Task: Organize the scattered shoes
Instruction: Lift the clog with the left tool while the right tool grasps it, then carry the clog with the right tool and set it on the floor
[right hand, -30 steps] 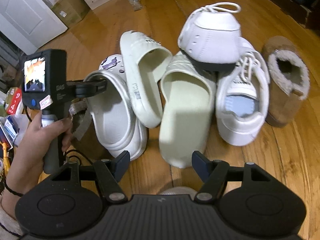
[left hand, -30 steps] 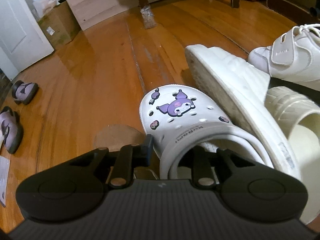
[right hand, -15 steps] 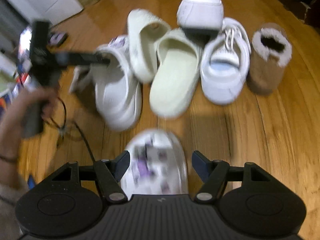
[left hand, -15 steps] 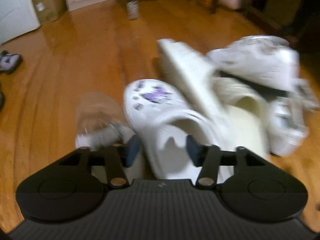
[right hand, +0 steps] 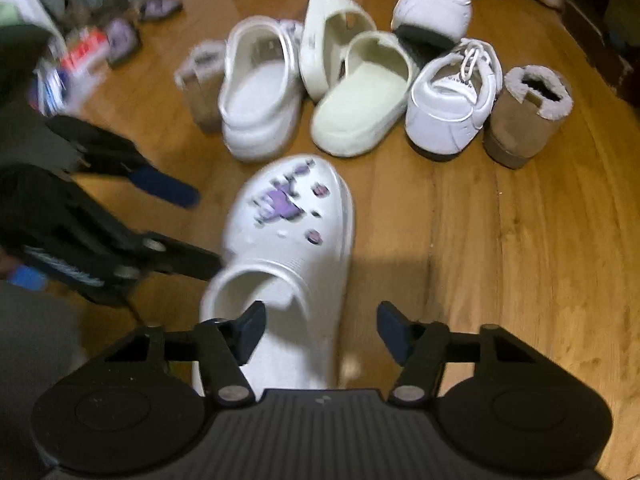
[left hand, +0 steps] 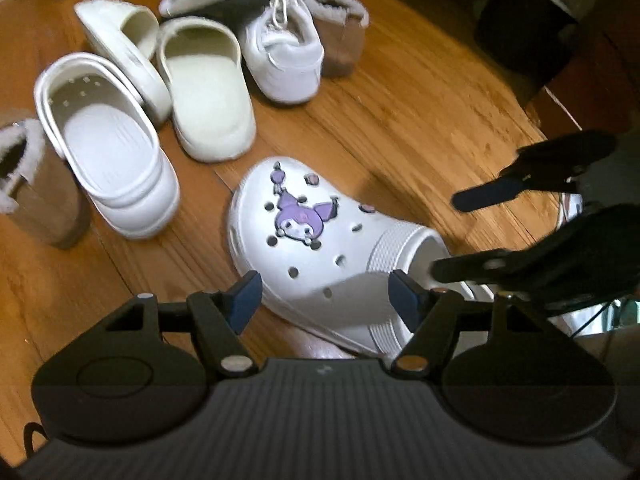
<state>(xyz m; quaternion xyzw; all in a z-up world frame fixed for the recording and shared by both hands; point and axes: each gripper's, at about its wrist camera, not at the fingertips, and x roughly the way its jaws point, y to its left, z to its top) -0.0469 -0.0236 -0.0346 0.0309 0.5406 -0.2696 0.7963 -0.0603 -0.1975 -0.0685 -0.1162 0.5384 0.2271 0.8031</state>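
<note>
Shoes on glossy wooden floor [right hand: 500,240]. Left to right, far row: fleece-lined tan boot [right hand: 202,80], smooth white clog [right hand: 260,92], ribbed cream slippers [right hand: 360,92], laced white sneakers [right hand: 452,92], second tan boot [right hand: 528,116]. Nearer, apart: perforated white clog with purple charms [right hand: 288,216], upright. Left gripper [left hand: 324,300] open, jaws just widened, clear of it. Right gripper [right hand: 320,332] open, jaws just narrowing, straddling its heel rim.

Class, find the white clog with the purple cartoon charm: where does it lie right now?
The white clog lies alone on the wood floor, near the cameras and in front of the shoe pile, toe pointing toward the pile.
</note>
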